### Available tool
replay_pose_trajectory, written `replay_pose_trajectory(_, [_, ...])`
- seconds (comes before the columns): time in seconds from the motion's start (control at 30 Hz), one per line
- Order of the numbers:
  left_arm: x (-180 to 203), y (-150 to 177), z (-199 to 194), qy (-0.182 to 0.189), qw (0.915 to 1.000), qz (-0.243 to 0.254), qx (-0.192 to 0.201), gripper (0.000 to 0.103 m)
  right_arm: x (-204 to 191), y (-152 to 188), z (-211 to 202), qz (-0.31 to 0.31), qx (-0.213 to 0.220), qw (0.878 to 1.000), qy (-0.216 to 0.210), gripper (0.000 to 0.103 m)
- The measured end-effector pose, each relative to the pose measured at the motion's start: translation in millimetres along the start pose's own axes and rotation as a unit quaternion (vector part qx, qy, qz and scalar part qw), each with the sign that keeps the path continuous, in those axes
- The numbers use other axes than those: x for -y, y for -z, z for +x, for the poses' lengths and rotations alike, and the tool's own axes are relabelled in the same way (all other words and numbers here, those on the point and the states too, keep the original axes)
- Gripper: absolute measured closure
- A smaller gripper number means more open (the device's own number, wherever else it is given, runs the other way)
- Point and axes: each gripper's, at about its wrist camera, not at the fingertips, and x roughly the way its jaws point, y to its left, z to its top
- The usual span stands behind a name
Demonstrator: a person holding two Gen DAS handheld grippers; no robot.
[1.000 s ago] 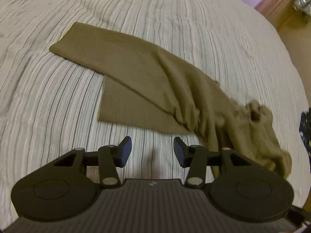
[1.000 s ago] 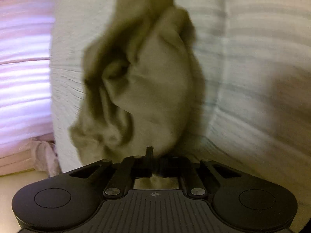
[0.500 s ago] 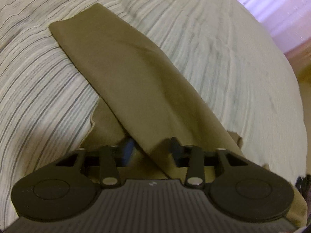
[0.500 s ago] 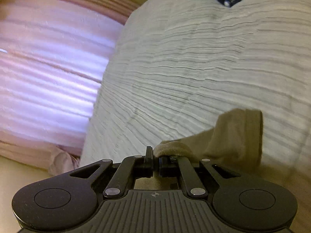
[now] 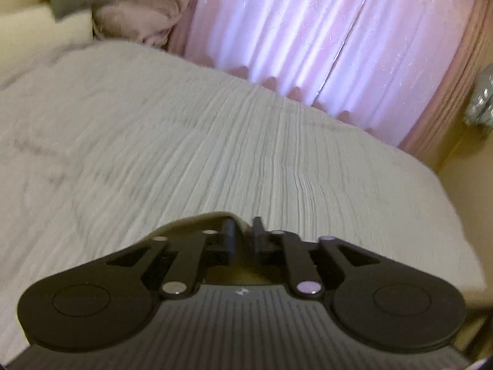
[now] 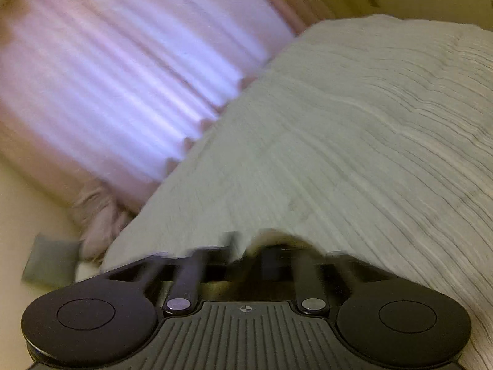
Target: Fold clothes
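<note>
Pinching a sliver of olive cloth (image 5: 212,217) in the left gripper (image 5: 243,234), jaws pressed nearly together on it. Gripping a pale lump of the same cloth in the right gripper (image 6: 248,246), jaws drawn close, though blur is smearing the detail. Holding both above the bed (image 5: 185,141), pointing toward its far edge by the curtain (image 5: 308,37). Hiding nearly all of the cloth beneath the grippers.

Risking a slip, judging by how little fabric is showing at each pair of tips. Moving fast, going by the blur, and possibly jerking a thin hold loose. Working half blind too, so perhaps laying the fold crooked or bunched.

Differing from a second ago: no longer showing the cloth stretched across the bed with the left jaws spread wide over the bare cover, now clamping it. Tilting both views up from the bed to the curtain.
</note>
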Motion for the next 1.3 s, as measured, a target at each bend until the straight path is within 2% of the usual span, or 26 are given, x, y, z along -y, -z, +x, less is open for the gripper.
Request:
replay_pose_trajectory(0.03, [4,2,-1,-0.001,1.0000,0.007,0.000,0.082,0,2,0,0.008,0.013,1.000,-0.003,0.025])
replay_pose_trajectory(0.1, [-2,30,-3,-0.011,0.9991,0.019,-0.036,0.079,10,15,-6,0.014,0.018,1.000,-0.009,0.025])
replay_pose_trajectory(0.2, [-28,92,-10,-0.042,0.9916,-0.012,-0.121,0.081,57,63,-19,0.044,-0.037,0.998,0.025,0.025])
replay_pose_trajectory(0.3, [-60,156,-30,-0.064,0.9731,-0.082,-0.206,0.081,111,128,-40,0.065,-0.095,0.987,0.110,0.025])
replay_pose_trajectory(0.33, [-69,174,-38,-0.070,0.9658,-0.108,-0.225,0.081,128,148,-50,0.075,-0.104,0.982,0.139,0.025])
replay_pose_trajectory(0.4, [-81,200,-51,-0.078,0.9527,-0.162,-0.245,0.081,158,179,-69,0.117,-0.098,0.975,0.163,0.025])
replay_pose_trajectory(0.53, [-97,230,-66,-0.075,0.9430,-0.232,-0.226,0.076,203,202,-93,0.220,-0.024,0.966,0.132,0.025])
replay_pose_trajectory(0.6, [-102,231,-58,-0.065,0.9412,-0.256,-0.211,0.072,211,198,-90,0.238,0.003,0.963,0.124,0.025])
replay_pose_trajectory(0.7, [-115,234,-43,-0.054,0.9302,-0.307,-0.193,0.074,221,189,-74,0.242,0.012,0.962,0.127,0.026])
replay_pose_trajectory(0.73, [-118,234,-41,-0.054,0.9278,-0.316,-0.190,0.081,223,188,-68,0.241,0.013,0.962,0.128,0.038])
replay_pose_trajectory(0.77, [-120,233,-39,-0.055,0.9260,-0.323,-0.188,0.101,226,187,-64,0.243,0.010,0.961,0.131,0.051])
replay_pose_trajectory(0.8, [-124,231,-38,-0.054,0.9256,-0.322,-0.192,0.100,230,186,-61,0.247,0.005,0.959,0.139,0.081])
replay_pose_trajectory(0.83, [-126,228,-36,-0.050,0.9260,-0.321,-0.193,0.101,234,184,-58,0.251,0.000,0.957,0.147,0.094])
replay_pose_trajectory(0.87, [-127,223,-38,-0.047,0.9299,-0.314,-0.186,0.101,234,181,-59,0.249,0.000,0.957,0.150,0.097])
replay_pose_trajectory(0.97, [-131,189,-61,-0.058,0.9582,-0.244,-0.138,0.101,221,170,-74,0.217,0.010,0.965,0.149,0.100])
replay_pose_trajectory(1.03, [-141,164,-88,-0.072,0.9685,-0.215,-0.102,0.101,199,158,-99,0.169,0.021,0.975,0.144,0.101])
replay_pose_trajectory(1.17, [-173,127,-156,-0.116,0.9752,-0.182,-0.050,0.101,166,137,-158,0.126,0.014,0.983,0.134,0.101])
replay_pose_trajectory(1.23, [-188,125,-185,-0.141,0.9734,-0.174,-0.050,0.101,154,134,-181,0.107,-0.001,0.984,0.139,0.101])
replay_pose_trajectory(1.3, [-201,136,-205,-0.166,0.9705,-0.163,-0.063,0.101,150,138,-195,0.098,-0.025,0.983,0.155,0.101])
